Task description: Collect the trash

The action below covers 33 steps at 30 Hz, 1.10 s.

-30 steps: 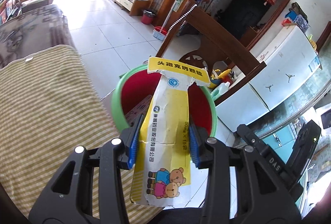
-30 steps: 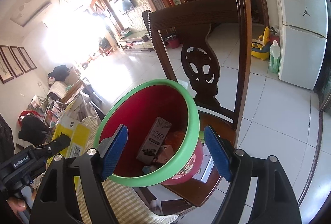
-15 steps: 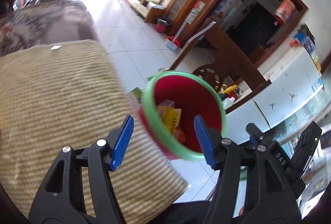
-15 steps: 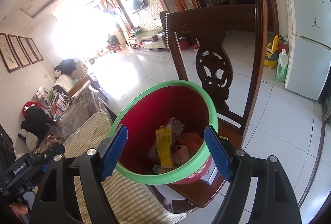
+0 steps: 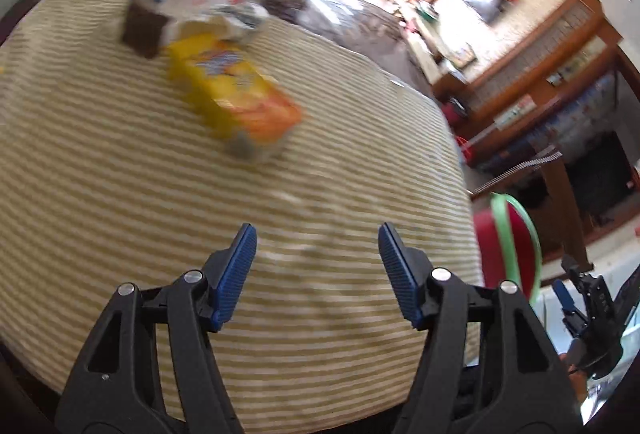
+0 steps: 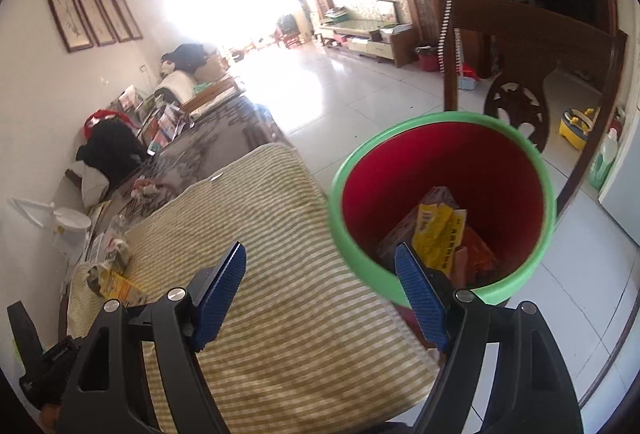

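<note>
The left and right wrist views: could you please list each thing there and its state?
Left claw: open, empty; jaws just opened.
Right claw: open, empty.
Red bin: upright, partly filled.
Yellow packet: inside the bin.
Yellow-orange carton: lying flat on the striped cloth.
Brown carton: on the cloth, blurred.

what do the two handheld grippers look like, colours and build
The left gripper and the right gripper look alike: black plastic clamp-style arms with triangular cut-outs and silver rivets at the pivots. Each finger ends in a flat blue pad with a fine ribbed texture. The left view also catches the other unit's black body, with white lettering too blurred to read.
</note>
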Tool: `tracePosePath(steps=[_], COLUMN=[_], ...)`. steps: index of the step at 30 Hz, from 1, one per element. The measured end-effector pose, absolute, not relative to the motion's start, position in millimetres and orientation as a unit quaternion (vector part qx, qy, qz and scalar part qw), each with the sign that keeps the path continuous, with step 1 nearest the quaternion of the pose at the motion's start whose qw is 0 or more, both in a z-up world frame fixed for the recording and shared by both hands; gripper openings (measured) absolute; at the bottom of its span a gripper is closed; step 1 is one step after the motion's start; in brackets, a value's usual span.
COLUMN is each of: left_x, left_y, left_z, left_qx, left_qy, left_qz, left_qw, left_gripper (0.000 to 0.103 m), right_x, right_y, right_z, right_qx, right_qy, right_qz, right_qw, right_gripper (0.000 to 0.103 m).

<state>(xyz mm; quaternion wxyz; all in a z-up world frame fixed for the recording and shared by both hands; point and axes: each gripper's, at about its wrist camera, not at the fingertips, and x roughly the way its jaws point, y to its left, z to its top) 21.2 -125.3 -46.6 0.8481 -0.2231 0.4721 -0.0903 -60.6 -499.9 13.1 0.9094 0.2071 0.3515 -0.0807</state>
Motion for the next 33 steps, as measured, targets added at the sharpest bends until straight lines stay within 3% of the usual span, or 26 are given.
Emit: tracePosePath(steps=[7, 10, 13, 21, 33], left_x=[13.5, 10.6, 5.3, 3.8, 7.1], left_y=[-59.4, -39.0, -18.8, 7.7, 13.8], left_z=[-50.7, -56.3, -65.4, -77.9, -86.5], left_qx=[-0.197, -0.196, -0.204, -0.242, -0.266], left_qy=[0.449, 0.436, 0.430, 0.430, 0.431], left_qz=[-0.044, -0.042, -0.034, -0.018, -0.019], left_qw=[0.870, 0.877, 0.879, 0.870, 0.862], left_gripper=[0.067, 0.069, 0.069, 0.069, 0.070], right_x=[0.1, 32.7, 62.4, 137.1, 169.3], right_y=[-381.6, -321.2, -266.6, -162.5, -140.1], right_z=[12.2, 22.5, 23.3, -39.4, -80.3], right_qx=[0.110, 0.051, -0.001, -0.143, -0.129], right_qy=[0.418, 0.428, 0.437, 0.519, 0.560], right_qz=[0.065, 0.129, 0.183, 0.243, 0.272], right_qw=[0.899, 0.893, 0.881, 0.807, 0.772], right_gripper=[0.076, 0.089, 0.090, 0.090, 0.090])
